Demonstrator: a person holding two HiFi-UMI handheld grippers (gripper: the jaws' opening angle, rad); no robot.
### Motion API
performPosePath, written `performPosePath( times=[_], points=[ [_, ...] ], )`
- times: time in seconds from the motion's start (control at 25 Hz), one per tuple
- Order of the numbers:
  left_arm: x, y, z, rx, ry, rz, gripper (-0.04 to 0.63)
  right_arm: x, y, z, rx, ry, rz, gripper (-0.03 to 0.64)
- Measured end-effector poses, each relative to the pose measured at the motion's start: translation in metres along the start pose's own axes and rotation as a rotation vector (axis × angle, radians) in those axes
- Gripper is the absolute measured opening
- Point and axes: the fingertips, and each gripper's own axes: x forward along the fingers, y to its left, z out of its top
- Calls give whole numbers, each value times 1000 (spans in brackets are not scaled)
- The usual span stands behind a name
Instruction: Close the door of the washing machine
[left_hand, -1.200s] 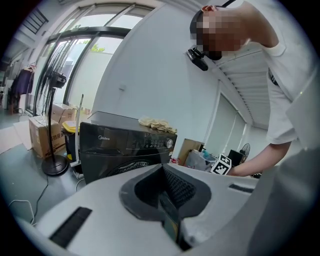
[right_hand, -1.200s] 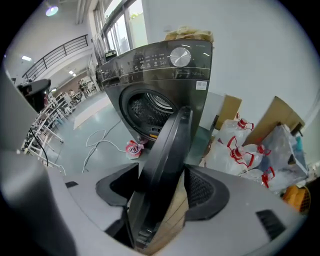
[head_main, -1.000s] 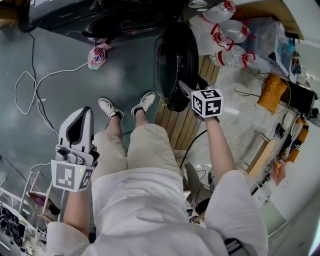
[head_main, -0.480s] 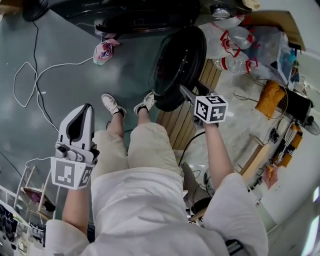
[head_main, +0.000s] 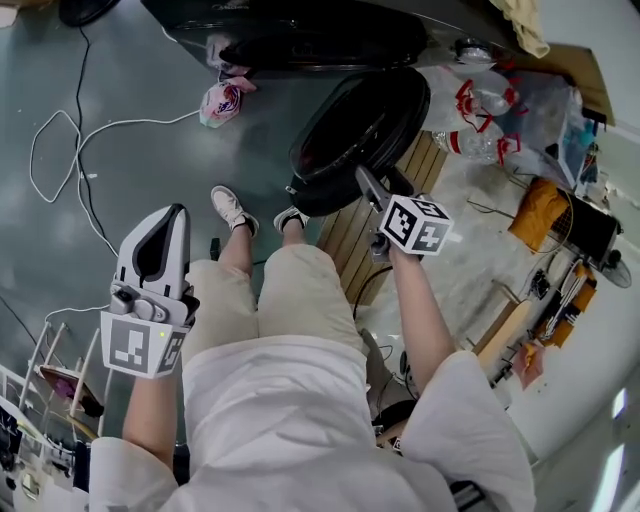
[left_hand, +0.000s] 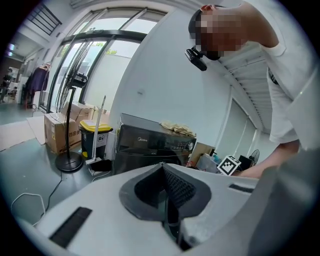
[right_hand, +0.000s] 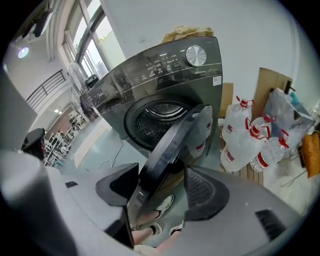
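The dark grey washing machine (head_main: 300, 30) stands at the top of the head view, and its drum opening (right_hand: 161, 114) shows in the right gripper view. Its round black door (head_main: 360, 135) hangs half open, swung out toward me. My right gripper (head_main: 366, 184) reaches down onto the door's near rim. In the right gripper view the door (right_hand: 172, 145) rim runs between the two pads, and the gripper (right_hand: 160, 187) is shut on it. My left gripper (head_main: 168, 216) hangs at my left side over the floor, shut and empty (left_hand: 164, 167), pointing toward the machine (left_hand: 150, 142).
Several large water bottles (head_main: 480, 110) lie right of the machine beside a wooden pallet (head_main: 372, 240). A white cable (head_main: 60, 150) loops on the floor at the left, near a pink bag (head_main: 222, 100). My feet stand just under the door. A fan stand (left_hand: 70, 125) and a yellow bin (left_hand: 95, 137) stand left of the machine.
The door has swung round toward the machine's front with my right gripper on its rim. The machine now shows closer in the head view. My left gripper stays shut at my side.
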Motion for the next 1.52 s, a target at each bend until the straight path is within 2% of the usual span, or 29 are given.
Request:
performPosePath(
  times=[0.2,0.88,1.52],
  points=[
    [-5,23,1,-23,-9,50,5,12,17,11,60,-15,-3,279],
    [-13,40,7,-43,-34,81,5,53,64,61,187,-84,53,287],
    [-16,50,6,-46,-33,105,5,88,94,108,175,-153,106,290]
  ],
)
